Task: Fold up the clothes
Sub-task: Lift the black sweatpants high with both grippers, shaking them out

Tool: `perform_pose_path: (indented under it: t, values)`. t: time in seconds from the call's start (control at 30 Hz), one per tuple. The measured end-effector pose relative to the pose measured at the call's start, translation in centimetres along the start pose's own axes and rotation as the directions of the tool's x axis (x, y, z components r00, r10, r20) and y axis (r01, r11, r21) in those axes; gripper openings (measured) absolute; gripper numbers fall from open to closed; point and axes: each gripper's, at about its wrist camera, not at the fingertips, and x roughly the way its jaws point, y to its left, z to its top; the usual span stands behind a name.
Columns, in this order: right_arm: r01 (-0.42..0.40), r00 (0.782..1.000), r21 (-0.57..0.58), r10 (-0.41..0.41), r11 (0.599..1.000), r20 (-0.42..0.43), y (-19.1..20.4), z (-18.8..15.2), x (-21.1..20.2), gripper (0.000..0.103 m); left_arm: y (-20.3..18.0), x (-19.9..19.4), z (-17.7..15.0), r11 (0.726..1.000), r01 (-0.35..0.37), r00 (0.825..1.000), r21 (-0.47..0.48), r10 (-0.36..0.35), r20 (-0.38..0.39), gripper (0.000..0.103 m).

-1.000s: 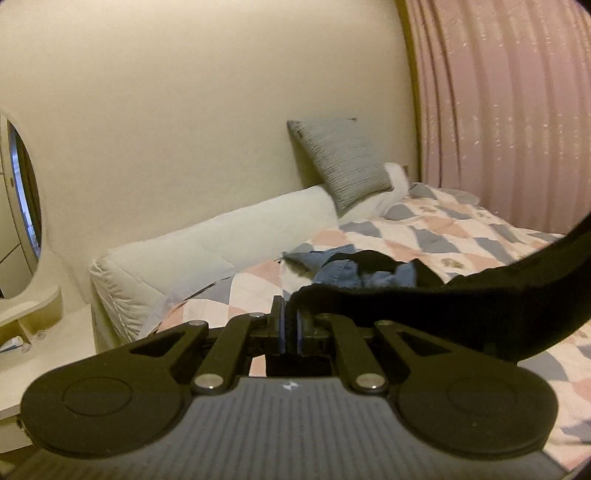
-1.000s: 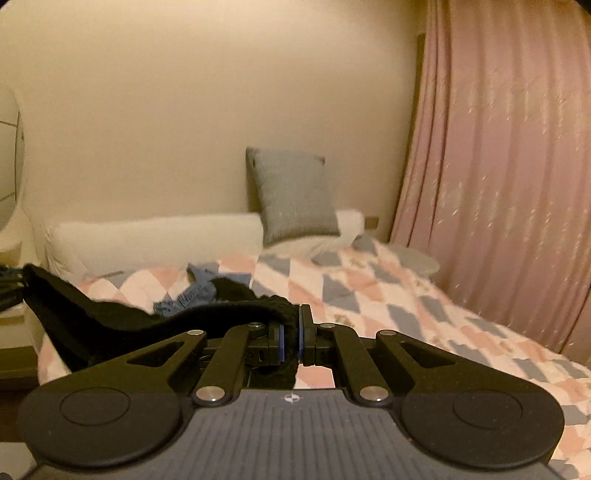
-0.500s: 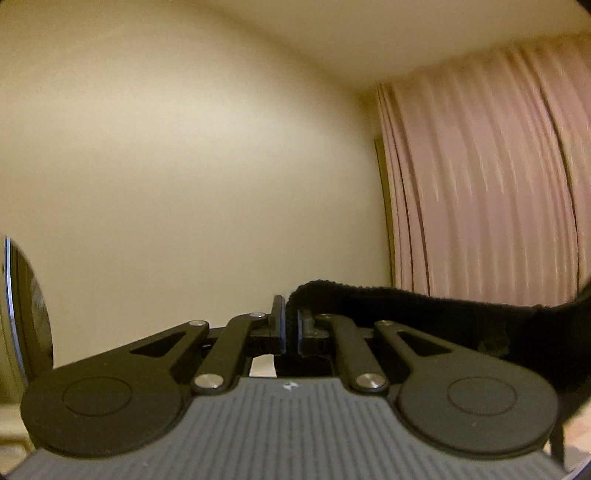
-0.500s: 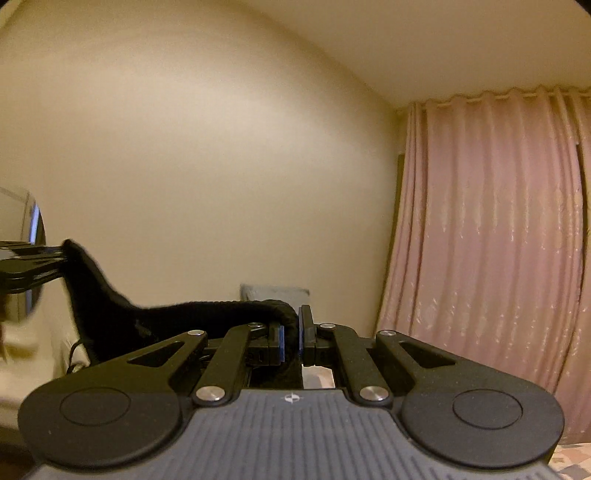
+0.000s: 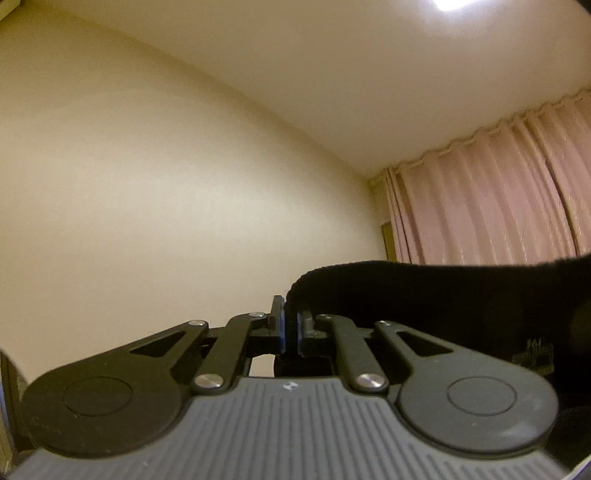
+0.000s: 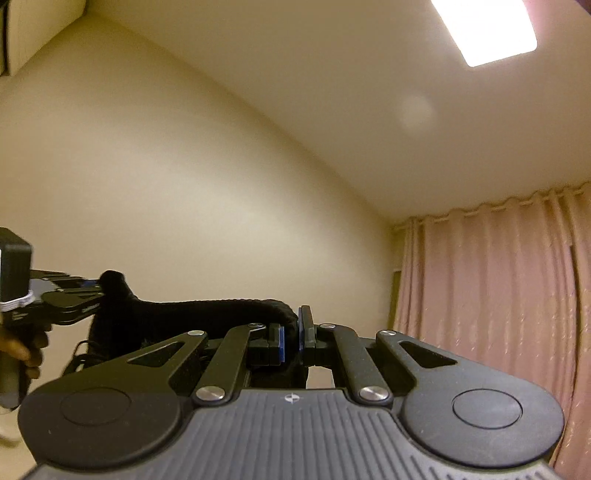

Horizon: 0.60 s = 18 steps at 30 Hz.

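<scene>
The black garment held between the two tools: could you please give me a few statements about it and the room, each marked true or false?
1. The left tool is shut on the black garment. True.
2. The right tool is open and empty. False: it is shut on the garment's other end.
3. The garment lies flat on a bed. False: it hangs stretched between the two tools; no bed is in view.
4. A pink curtain hangs to the right of the wall. True.
5. The ceiling light is off. False: it glows brightly.
</scene>
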Motion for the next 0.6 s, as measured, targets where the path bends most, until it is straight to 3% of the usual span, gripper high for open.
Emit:
perform_pose_path:
  t: [0.1, 0.23, 0.4, 0.5, 0.6]
  values:
    - [-0.001, 0.999, 0.005, 0.001, 1.0, -0.046, -0.5, 1.0, 1.2, 0.005, 0.3, 1.5, 0.7, 0.999, 0.025, 1.0, -0.023, -0.025, -0.01, 0.005]
    - [-0.015, 0.992, 0.047, 0.021, 0.999, -0.12, -0.5, -0.2, 1.6, 0.005, -0.3, 3.5, 0.1, 0.999, 0.034, 0.998, -0.009, -0.034, -0.048, 0.005]
    - [0.034, 0.975, 0.156, 0.001, 0.987, -0.22, -3.6, -3.4, -0.9, 0.005, -5.6, 7.2, -0.4, 0.992, 0.125, 0.989, 0.028, -0.122, -0.084, 0.005]
    - [0.123, 0.954, 0.258, -0.042, 0.958, -0.298, -7.7, -7.1, -4.6, 0.005, -12.9, 8.9, -1.0, 0.965, 0.258, 0.961, 0.044, -0.252, -0.111, 0.005]
    - [0.261, 0.916, 0.342, -0.12, 0.903, -0.382, -12.9, -10.4, -10.0, 0.005, -23.1, 8.9, -1.5, 0.905, 0.419, 0.903, 0.071, -0.407, -0.135, 0.005]
